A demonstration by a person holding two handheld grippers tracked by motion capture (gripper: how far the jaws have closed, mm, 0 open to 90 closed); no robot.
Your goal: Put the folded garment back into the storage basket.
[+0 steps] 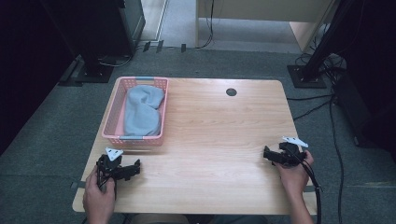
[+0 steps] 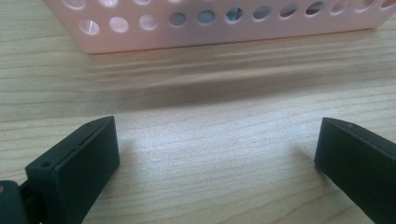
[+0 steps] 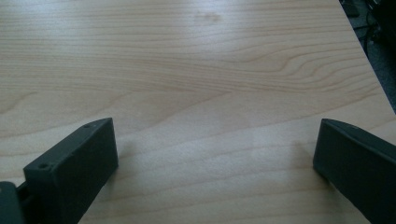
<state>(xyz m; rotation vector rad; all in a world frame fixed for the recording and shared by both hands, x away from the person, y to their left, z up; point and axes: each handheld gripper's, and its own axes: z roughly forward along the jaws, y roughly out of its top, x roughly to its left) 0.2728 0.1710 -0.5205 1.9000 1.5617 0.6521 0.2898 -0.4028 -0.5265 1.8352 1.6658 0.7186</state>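
A pink perforated basket (image 1: 112, 114) stands at the table's back left with a folded light-blue cloth (image 1: 142, 109) inside it. My left gripper (image 1: 136, 169) rests on the wood near the front left corner, just below the basket, held by a hand. In the left gripper view it (image 2: 217, 154) is open with bare wood between the jaws, and the basket wall (image 2: 140, 35) lies close ahead. My right gripper (image 1: 266, 154) sits at the table's right side in the other hand. The right gripper view shows it (image 3: 215, 154) open over bare wood.
The wooden table (image 1: 219, 121) has a dark round cable hole (image 1: 231, 92) near its back edge. Grey carpet surrounds it, with black stand bases and cables at the back left and right. The table's right edge (image 3: 369, 60) shows in the right gripper view.
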